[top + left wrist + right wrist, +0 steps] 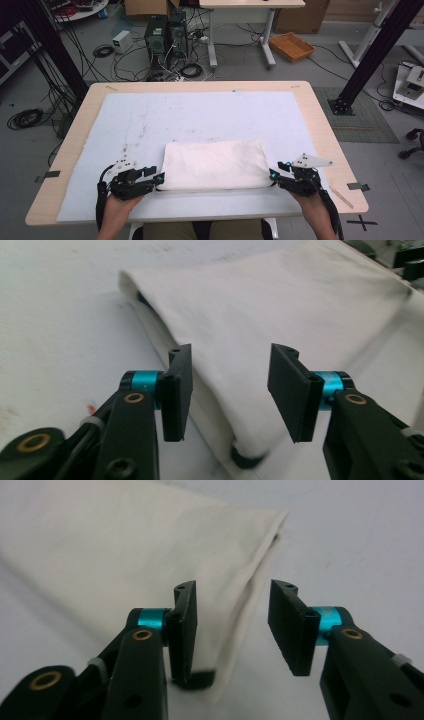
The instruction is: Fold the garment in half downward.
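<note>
A wooden table carries a white mat, folded cream cloth on it.

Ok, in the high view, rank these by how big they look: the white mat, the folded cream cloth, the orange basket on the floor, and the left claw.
1. white mat
2. folded cream cloth
3. and 4. unsure: the left claw with its body and the orange basket look about alike, and the basket is farther from the camera.

Each black tool has teal-collared flat jaws, brass rivets, a grey triangular plate and a black cable.
</note>
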Demonstrator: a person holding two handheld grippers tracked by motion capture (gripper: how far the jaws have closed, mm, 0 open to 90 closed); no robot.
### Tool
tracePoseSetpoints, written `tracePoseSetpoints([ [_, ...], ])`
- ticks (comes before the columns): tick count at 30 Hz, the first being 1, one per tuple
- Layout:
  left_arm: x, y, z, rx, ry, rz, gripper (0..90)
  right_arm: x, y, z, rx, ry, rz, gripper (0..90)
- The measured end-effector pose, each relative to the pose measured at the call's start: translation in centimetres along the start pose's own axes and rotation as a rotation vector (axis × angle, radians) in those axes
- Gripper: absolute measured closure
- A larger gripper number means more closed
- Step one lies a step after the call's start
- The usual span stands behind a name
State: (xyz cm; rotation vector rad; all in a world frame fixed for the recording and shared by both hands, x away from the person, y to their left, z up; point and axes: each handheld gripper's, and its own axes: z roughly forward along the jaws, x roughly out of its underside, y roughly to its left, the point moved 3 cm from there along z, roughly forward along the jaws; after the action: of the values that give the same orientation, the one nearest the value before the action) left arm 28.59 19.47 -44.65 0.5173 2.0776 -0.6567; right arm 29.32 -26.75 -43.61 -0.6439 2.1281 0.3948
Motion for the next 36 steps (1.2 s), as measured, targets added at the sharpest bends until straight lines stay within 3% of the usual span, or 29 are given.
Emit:
tracePoseSetpoints([
  [2, -0.5, 0.6, 0.9, -0.030, 0.018, -0.024, 50.5, -0.7, -0.8, 0.8, 0.053, -0.007, 0.040, 45.0],
  [3, -0.6, 0.9, 1.5, -0.044, 0.034, -0.040, 50.5, -1.4, -1.5, 2.4, 0.077, 0.005, 0.070, 42.8],
  [4, -0.7, 1.2, 2.0, -0.061, 0.049, -0.052, 50.5, -1.4, -1.5, 2.4, 0.077, 0.005, 0.070, 42.8],
  [6, -0.5, 1.7, 3.2, -0.071, 0.094, -0.079, 50.5, -1.9, -1.7, 4.1, 0.071, 0.033, 0.090, 43.7],
  [7, -0.4, 1.8, 3.6, -0.071, 0.113, -0.091, 51.4, -2.2, -1.6, 5.9, 0.053, 0.071, 0.098, 46.3],
  [8, -0.2, 1.8, 4.1, -0.089, 0.135, -0.082, 53.8, -2.2, -1.5, 6.7, 0.046, 0.092, 0.098, 52.0],
  [9, -0.2, 1.8, 4.1, -0.089, 0.135, -0.082, 60.6, -2.2, -1.5, 6.7, 0.046, 0.092, 0.098, 52.0],
  [10, -0.2, 1.8, 4.0, -0.095, 0.139, -0.072, 67.5, -2.0, -1.3, 7.8, 0.037, 0.143, 0.105, 62.6],
  [11, -0.1, 1.8, 4.0, -0.090, 0.142, -0.085, 67.5, -2.0, -1.3, 7.8, 0.037, 0.143, 0.105, 62.6],
  [13, 0.1, 1.6, 3.9, -0.079, 0.147, -0.067, 80.8, -2.0, -1.1, 7.8, 0.000, 0.138, 0.106, 81.6],
  [14, 0.1, 1.5, 3.9, -0.077, 0.143, -0.068, 84.5, -2.0, -0.9, 7.6, -0.004, 0.139, 0.087, 84.7],
  [15, 0.1, 1.4, 3.9, -0.076, 0.142, -0.065, 85.3, -2.0, -0.9, 7.5, 0.008, 0.142, 0.059, 85.7],
  [17, 0.0, 1.2, 3.9, -0.069, 0.130, -0.067, 85.9, -1.9, -1.1, 7.2, 0.014, 0.135, 0.055, 86.3],
  [23, -1.0, -0.3, 4.8, -0.010, 0.066, -0.057, 86.0, -2.0, -3.5, 5.1, 0.083, 0.069, 0.096, 86.6],
  [27, -1.5, -1.2, 6.0, 0.006, 0.038, -0.026, 85.9, -1.7, -5.0, 4.3, 0.124, 0.047, 0.120, 86.5],
  [29, -1.6, -1.3, 6.3, 0.007, 0.014, 0.010, 85.7, -1.7, -5.4, 3.9, 0.128, 0.030, 0.122, 86.4],
  [31, -1.7, -1.3, 6.3, 0.004, -0.016, 0.047, 84.2, -1.7, -5.6, 3.7, 0.118, 0.015, 0.102, 83.8],
  [32, -1.8, -1.1, 6.1, -0.003, -0.040, 0.056, 67.2, -1.6, -5.3, 3.8, 0.080, 0.005, 0.074, 58.6],
  [33, -1.9, -0.9, 5.8, -0.003, -0.071, 0.056, 67.2, -1.6, -5.3, 3.8, 0.080, 0.005, 0.074, 58.6],
  [34, -2.0, -0.6, 5.4, 0.005, -0.102, 0.060, 55.1, -1.6, -5.1, 3.6, 0.066, -0.022, 0.037, 33.8],
  [35, -2.1, -0.3, 5.0, 0.009, -0.131, 0.073, 55.1, -1.6, -5.1, 3.6, 0.066, -0.022, 0.037, 33.8],
  [36, -2.2, 0.0, 4.6, 0.014, -0.159, 0.080, 48.4, -1.7, -5.1, 3.4, 0.044, -0.042, 0.015, 26.2],
])
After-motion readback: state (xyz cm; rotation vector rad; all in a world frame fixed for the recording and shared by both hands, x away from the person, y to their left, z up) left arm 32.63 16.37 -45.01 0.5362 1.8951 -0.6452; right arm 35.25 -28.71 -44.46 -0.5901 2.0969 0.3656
